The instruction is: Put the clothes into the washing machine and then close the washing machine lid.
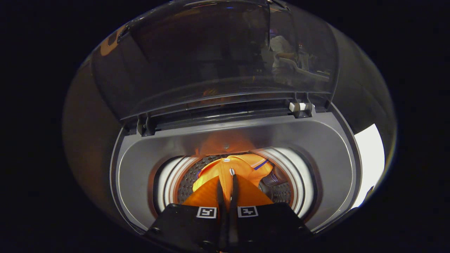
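Observation:
An orange garment (228, 174) with a blue stripe hangs down into the perforated drum (281, 191) of the top-loading washing machine (316, 147). My gripper (226, 184) is shut on a fold of the orange cloth, both fingers pressed together with the fabric draped on either side of them. The garment's lower part lies inside the drum, just beyond the fingertips. The machine's dark transparent lid (211, 63) stands raised behind the opening, held by hinges at its base.
A grey rim (140, 168) surrounds the round drum opening, with a white inner ring (168, 186). A white latch piece (299, 106) sits at the lid's right hinge. A bright white patch (369, 161) lies beside the machine on the right.

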`<act>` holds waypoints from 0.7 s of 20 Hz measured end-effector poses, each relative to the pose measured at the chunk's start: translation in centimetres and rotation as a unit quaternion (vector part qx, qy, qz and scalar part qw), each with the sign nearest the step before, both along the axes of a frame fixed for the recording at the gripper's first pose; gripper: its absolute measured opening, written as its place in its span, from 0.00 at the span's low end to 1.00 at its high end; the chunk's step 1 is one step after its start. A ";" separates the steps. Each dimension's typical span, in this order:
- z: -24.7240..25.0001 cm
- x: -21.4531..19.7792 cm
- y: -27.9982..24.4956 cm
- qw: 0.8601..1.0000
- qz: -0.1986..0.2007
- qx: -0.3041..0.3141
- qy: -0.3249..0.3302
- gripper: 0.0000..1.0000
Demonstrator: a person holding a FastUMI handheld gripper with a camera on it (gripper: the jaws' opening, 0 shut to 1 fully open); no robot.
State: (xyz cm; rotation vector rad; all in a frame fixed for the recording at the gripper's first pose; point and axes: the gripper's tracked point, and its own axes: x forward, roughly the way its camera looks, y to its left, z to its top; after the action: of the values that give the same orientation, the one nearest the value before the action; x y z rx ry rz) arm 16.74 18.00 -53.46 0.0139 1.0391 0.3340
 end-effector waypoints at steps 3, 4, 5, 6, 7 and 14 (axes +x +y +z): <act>-0.1 0.1 0.2 1.000 0.006 0.000 0.002 0.08; -0.4 -0.2 0.3 1.000 0.006 0.003 0.008 0.10; -0.7 -0.5 0.3 1.000 0.005 0.001 0.020 0.14; -0.9 -0.6 0.0 1.000 0.000 -0.004 0.019 0.31; -0.9 -0.1 -0.1 1.000 -0.004 -0.009 0.013 0.47; -0.6 -0.4 -0.3 1.000 -0.005 -0.003 0.013 0.98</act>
State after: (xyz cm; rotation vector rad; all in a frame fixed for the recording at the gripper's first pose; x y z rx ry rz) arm 16.38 17.74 -54.09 0.0185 1.0661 0.3214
